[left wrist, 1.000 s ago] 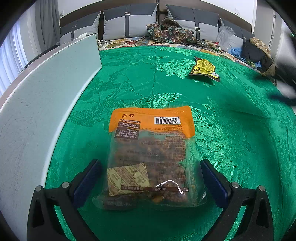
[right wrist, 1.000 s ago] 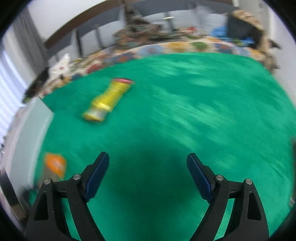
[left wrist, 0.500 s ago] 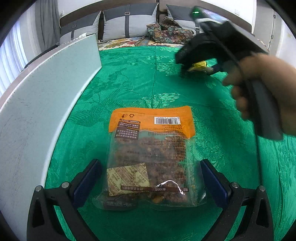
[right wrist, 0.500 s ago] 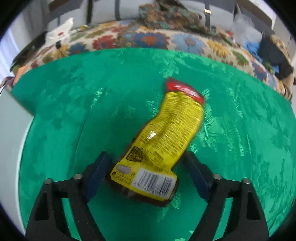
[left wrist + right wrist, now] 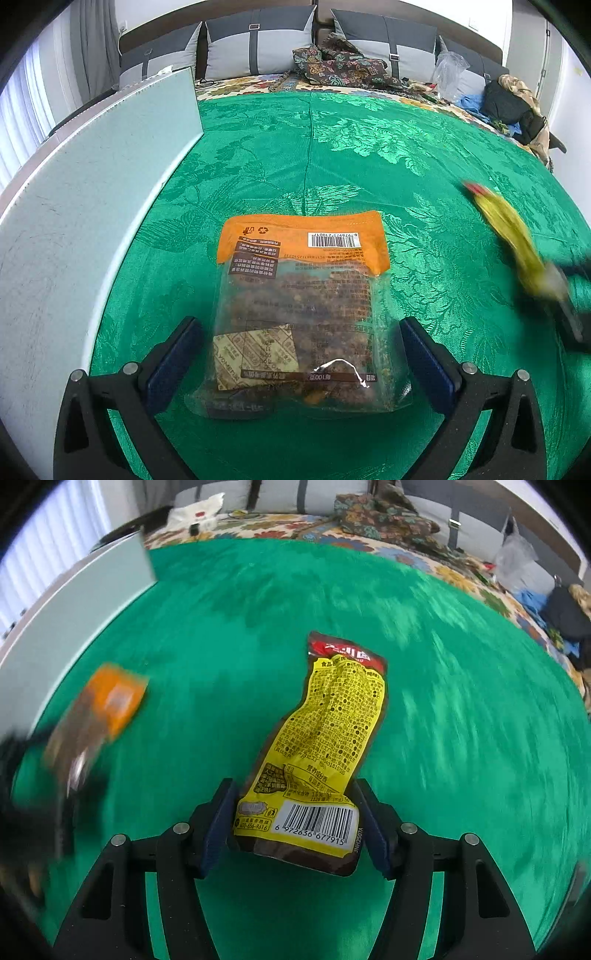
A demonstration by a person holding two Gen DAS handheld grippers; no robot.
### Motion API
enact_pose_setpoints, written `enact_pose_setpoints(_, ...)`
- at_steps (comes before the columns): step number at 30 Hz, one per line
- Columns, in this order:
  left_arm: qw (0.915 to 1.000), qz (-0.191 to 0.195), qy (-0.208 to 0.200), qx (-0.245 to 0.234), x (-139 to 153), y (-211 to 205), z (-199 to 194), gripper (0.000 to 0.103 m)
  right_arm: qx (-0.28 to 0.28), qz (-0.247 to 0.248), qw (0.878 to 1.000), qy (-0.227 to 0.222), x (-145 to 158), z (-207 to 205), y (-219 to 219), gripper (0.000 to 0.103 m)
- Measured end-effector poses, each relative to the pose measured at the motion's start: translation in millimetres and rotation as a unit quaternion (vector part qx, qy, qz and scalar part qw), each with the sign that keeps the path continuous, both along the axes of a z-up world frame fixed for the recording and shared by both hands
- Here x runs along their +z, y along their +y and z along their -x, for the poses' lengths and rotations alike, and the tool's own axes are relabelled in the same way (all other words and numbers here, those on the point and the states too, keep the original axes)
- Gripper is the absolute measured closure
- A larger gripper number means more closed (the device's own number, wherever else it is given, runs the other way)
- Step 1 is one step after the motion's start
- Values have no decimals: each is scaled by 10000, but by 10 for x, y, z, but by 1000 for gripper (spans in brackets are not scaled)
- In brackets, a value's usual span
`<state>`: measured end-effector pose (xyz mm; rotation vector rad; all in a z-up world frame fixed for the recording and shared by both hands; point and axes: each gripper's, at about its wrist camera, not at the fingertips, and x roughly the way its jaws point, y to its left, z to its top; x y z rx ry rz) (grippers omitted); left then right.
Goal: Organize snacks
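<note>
The orange-topped snack bag (image 5: 303, 314) lies flat on the green bedspread (image 5: 332, 155), directly between the fingers of the left gripper (image 5: 301, 354), its long axis running straight away from the camera and its clear bottom end nearest the jaws. Those jaws stand wide apart, each blue pad just beside a side edge of the bag, and I cannot tell if either touches it; nothing is gripped.

To the right of the orange-topped snack bag, the right gripper (image 5: 295, 823) has its jaws closed on the barcode end of a yellow snack packet (image 5: 325, 749), whose red-banded top points away from the jaws, tilted slightly right. The blur suggests the packet is being carried.

A pale board (image 5: 74, 206) stands to the left of the orange-topped bag. The left gripper is plainly the nearer one to that bag, and a squeeze would likely catch it.
</note>
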<state>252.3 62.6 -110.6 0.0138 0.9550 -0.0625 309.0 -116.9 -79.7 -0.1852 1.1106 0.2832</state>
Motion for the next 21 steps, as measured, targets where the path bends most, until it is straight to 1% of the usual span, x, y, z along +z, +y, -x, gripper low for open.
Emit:
enact_pose_setpoints(3, 10000, 1, 0, 0, 0, 1, 0, 0, 25, -74, 9998, -177, 20, 498, -170, 36)
enact_pose_setpoints(5, 10000, 1, 0, -1, 0, 1, 0, 0, -23, -106, 9990, -445, 8, 820, -273, 34)
enact_pose_setpoints(6, 10000, 1, 0, -1, 0, 1, 1, 0, -65, -141, 9985, -516, 10, 874, -290, 33)
enact_pose_setpoints(7, 10000, -1, 2, -1, -4, -1, -2, 0, -168, -181, 9973, -692, -2, 971, -327, 31)
enact_pose_setpoints(8, 10000, -2, 1, -1, 2, 1, 1, 0, -233, -184, 9962, -813, -15, 1011, -337, 29)
enact_pose_setpoints(10, 10000, -1, 0, -1, 0, -1, -1, 0, -365, -100, 9952, -898, -14, 1033, -328, 21)
enact_pose_setpoints(12, 10000, -2, 1, 0, 4, 6, 1, 0, -446, -191, 9952, -847, -11, 1016, -352, 18)
enact_pose_setpoints(21, 10000, 1, 1, -2, 7, 6, 0, 0, -456, -157, 9952, -855, -14, 1060, -375, 18)
